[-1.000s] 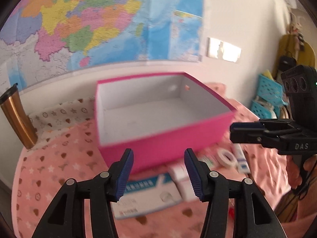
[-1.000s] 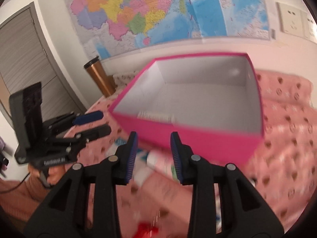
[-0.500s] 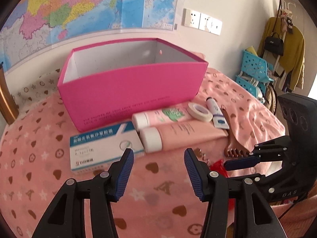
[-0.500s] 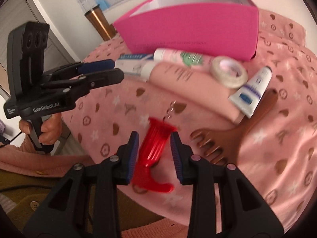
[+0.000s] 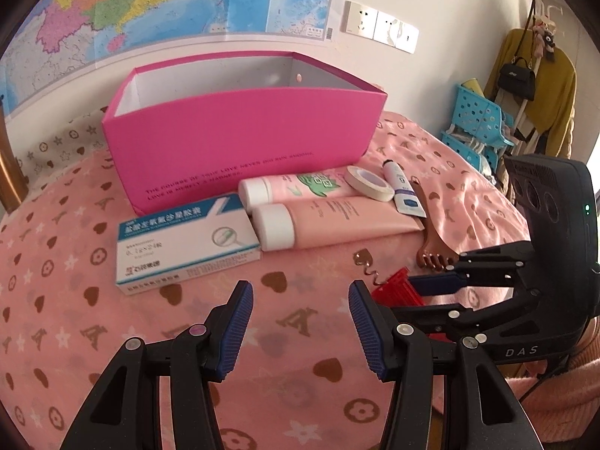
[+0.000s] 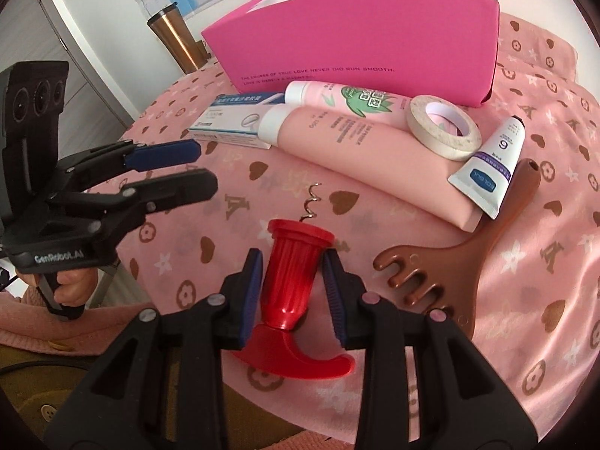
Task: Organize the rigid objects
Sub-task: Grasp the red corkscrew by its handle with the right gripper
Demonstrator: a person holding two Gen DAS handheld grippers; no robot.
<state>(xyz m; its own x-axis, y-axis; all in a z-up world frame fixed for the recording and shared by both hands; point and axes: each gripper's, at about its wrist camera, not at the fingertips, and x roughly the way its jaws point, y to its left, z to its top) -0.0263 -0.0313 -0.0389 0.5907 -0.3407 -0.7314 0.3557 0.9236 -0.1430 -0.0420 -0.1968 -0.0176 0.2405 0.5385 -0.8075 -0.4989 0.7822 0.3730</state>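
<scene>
One pink box (image 6: 367, 26), printed "THE COURSE OF TRUE LOVE NEVER DID RUN SMOOTH", stands on the table (image 6: 525, 300). Right tongs (image 6: 292, 273), marked "DAS", straddle the red corkscrew (image 6: 292, 273), pads apart from it. Left tongs (image 5: 300, 322), marked "GenRobot.AI", hang open and empty.

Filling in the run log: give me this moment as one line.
stage: approach | right gripper: open, fingers straddling red corkscrew | left gripper: open, empty | pink box: contents unseen
</scene>
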